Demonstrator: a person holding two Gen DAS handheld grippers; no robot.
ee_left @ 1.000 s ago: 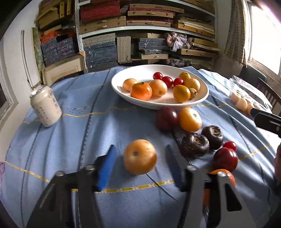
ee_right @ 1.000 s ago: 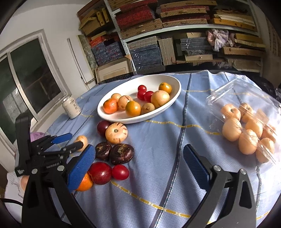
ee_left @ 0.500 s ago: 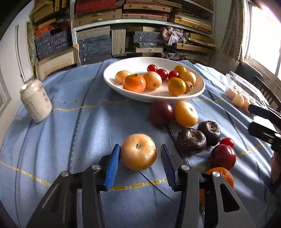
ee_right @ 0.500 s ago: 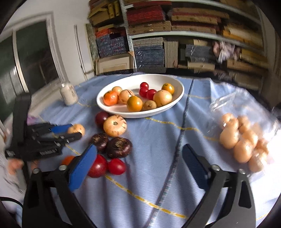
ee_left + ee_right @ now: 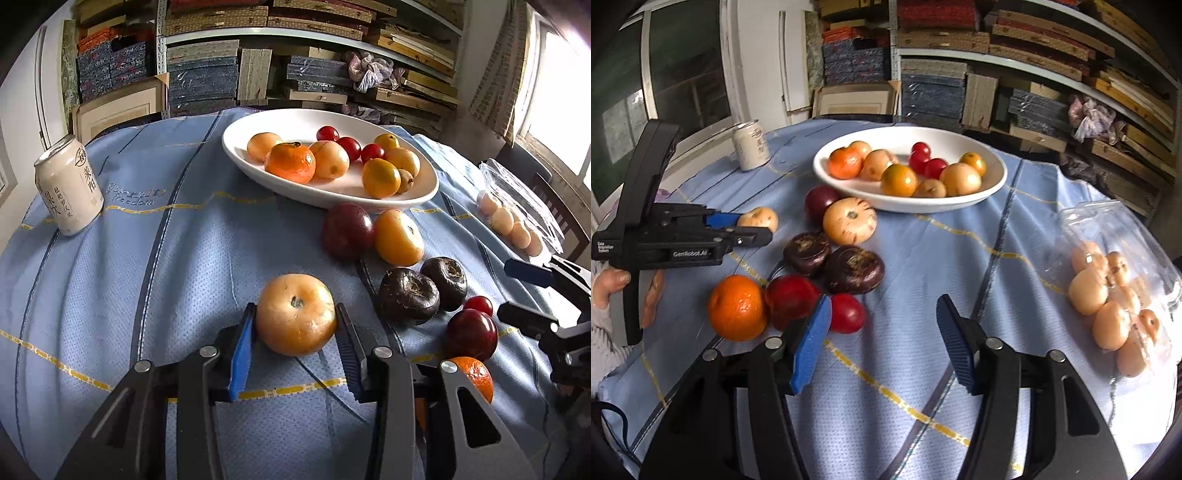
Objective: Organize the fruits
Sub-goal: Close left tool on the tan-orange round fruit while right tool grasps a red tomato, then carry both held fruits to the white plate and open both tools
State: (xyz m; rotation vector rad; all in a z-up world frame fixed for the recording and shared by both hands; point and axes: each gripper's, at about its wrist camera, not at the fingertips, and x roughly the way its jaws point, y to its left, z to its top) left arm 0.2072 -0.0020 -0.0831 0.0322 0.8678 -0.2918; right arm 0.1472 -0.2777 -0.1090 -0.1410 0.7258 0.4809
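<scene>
Pinched between the blue pads of the left tool, a pale round fruit is seen resting on the desk, from which the white bowl is reached straight ahead and slightly rightward, while the right tool is kept spread and empty.

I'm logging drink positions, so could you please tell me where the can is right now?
The can stands upright on the blue tablecloth, far left in the left wrist view, well left of the white bowl.
</scene>
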